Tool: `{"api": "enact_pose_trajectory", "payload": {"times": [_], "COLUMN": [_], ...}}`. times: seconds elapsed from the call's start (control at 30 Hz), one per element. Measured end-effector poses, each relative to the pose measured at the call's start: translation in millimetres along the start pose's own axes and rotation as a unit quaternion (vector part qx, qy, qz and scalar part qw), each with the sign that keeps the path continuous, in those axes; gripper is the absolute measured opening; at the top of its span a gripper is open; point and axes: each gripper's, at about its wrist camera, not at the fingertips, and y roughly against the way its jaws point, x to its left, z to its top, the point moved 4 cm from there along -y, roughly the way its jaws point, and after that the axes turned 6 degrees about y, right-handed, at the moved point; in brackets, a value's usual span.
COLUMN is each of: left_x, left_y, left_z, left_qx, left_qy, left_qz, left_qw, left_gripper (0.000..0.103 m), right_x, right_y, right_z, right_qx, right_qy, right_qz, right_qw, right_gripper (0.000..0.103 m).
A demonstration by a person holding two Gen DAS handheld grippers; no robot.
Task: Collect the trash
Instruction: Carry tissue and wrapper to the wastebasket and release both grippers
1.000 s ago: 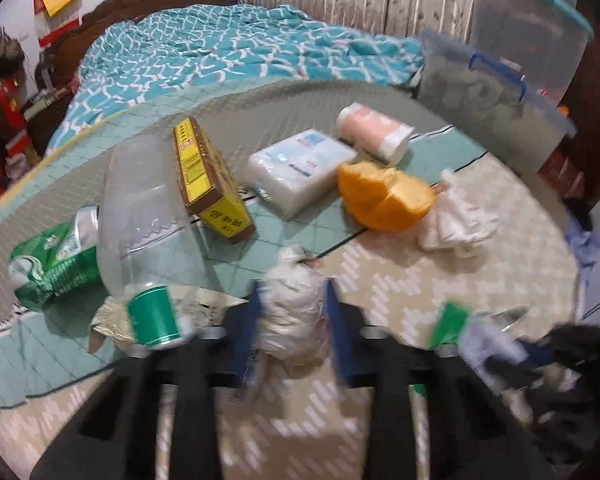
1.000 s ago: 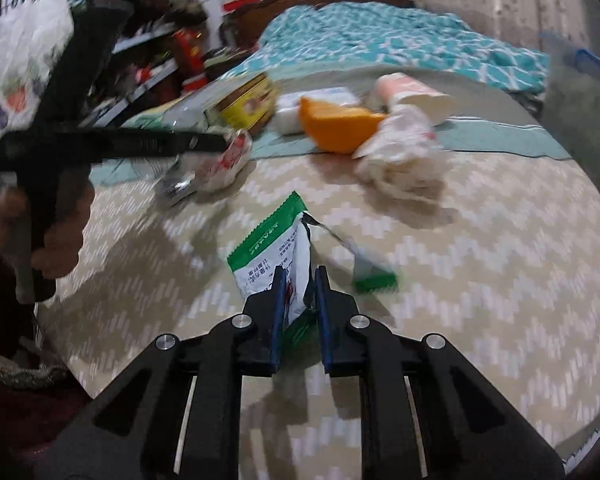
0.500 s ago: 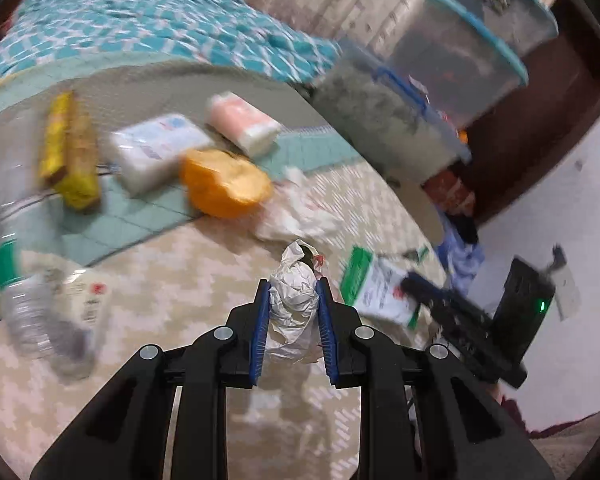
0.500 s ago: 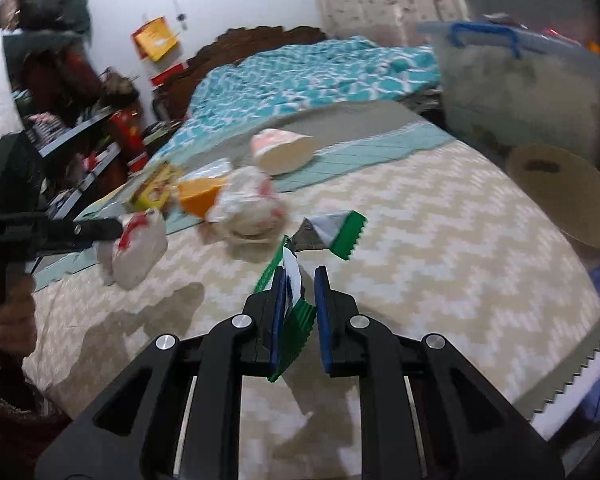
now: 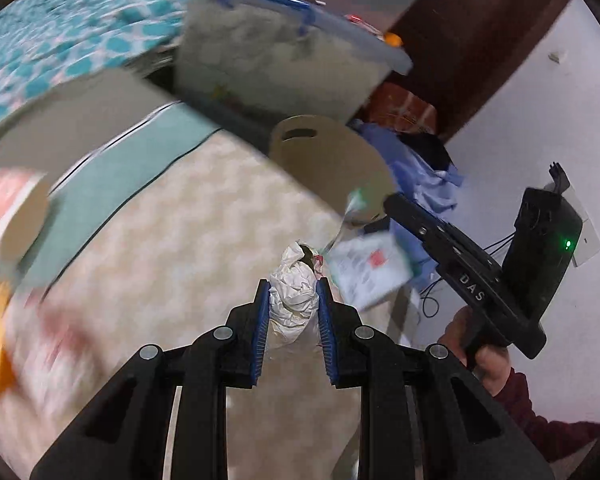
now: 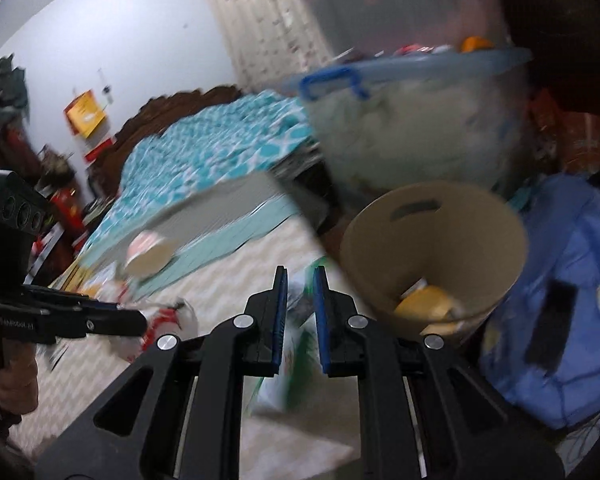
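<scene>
1. Left wrist view: over the last second I had swung away from the littered part of the table (image 5: 204,216) toward its far edge, so the tan bin (image 5: 332,160) beside it now showed ahead. I judged this the carry-to-bin step, with the drop not yet made.
2. The left hand-held gripper (image 5: 293,304) was clenched on the crumpled white paper wad (image 5: 294,292), pads pressed against both its sides, the wad lifted above the table. The right hand-held gripper (image 5: 384,204) reached in from the right with the green-and-white wrapper (image 5: 368,268) hanging near the bin.
3. Right wrist view: the bin (image 6: 432,248), distant half a second before, now sat just ahead and to the right, its mouth open and yellow trash (image 6: 424,308) already inside.
4. The right hand-held gripper (image 6: 300,312) was nearly closed, pinching the wrapper (image 6: 296,348), which dangled blurred below the fingers, close to the rim but not yet over it.
</scene>
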Motion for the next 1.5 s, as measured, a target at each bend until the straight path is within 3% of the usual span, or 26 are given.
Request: {"api": "enact_pose_trajectory", "payload": {"times": [0.17,0.33,0.37,0.4,0.43,0.47,0.63,0.83,0.93,1.0,1.1,1.33,1.5], "left_x": [-39.7,-41.6,-38.2,-33.6,-29.0,-25.0,-2.2,8.8,9.6,10.0,9.0,-1.5,-14.9], "left_y": [-49.6,-58.2,-54.0,-48.9,-44.0,-40.3,-22.5,-18.0,-16.1,-16.6,-21.4,-31.9,-42.8], "left_z": [46.8,48.5,44.5,40.6,36.6,33.3,13.1,0.9,-1.1,-1.2,0.5,5.5,24.7], "left_qx": [0.012,0.02,0.017,0.013,0.011,0.011,0.005,0.01,0.008,0.008,0.012,0.019,0.018], "left_qy": [-0.032,-0.02,-0.023,-0.022,-0.019,-0.015,0.0,0.011,0.011,0.012,0.014,0.003,-0.011], "left_qz": [0.004,-0.023,-0.024,-0.027,-0.03,-0.033,-0.028,-0.014,-0.011,-0.01,-0.011,-0.017,-0.011], "left_qw": [0.9994,0.9993,0.9993,0.9993,0.9993,0.9993,0.9996,0.9998,0.9998,0.9998,0.9998,0.9997,0.9997], "left_gripper": [0.022,0.022,0.022,0.022,0.022,0.022,0.022,0.022,0.022,0.022,0.022,0.022,0.022], "right_x": [-42.4,-61.5,-60.9,-58.5,-57.3,-52.0,-10.7,24.0,14.0,-1.2,-12.3,-8.7,-27.0], "right_y": [-26.8,-29.1,-21.9,-15.3,-1.5,10.3,13.0,-13.1,-18.3,-18.4,-18.7,-6.0,-6.8], "right_z": [28.6,17.6,9.8,3.6,-4.5,-13.0,-53.8,-75.5,-74.8,-67.8,-62.3,-44.7,-12.3], "right_qx": [0.012,0.051,0.056,0.054,0.034,0.022,0.072,0.128,0.127,0.124,0.124,0.083,0.049], "right_qy": [-0.01,-0.06,-0.065,-0.067,-0.064,-0.051,0.038,0.129,0.118,0.087,0.06,0.045,0.037], "right_qz": [-0.016,0.057,0.077,0.081,0.075,0.069,0.026,-0.016,-0.033,-0.03,-0.013,0.004,-0.02], "right_qw": [1.0,0.995,0.993,0.993,0.995,0.996,0.996,0.983,0.984,0.988,0.99,0.995,0.998], "right_gripper": [0.016,0.02,0.037,0.075,0.089,0.092,0.087,0.085,0.064,0.033,0.018,0.012,0.012]}}
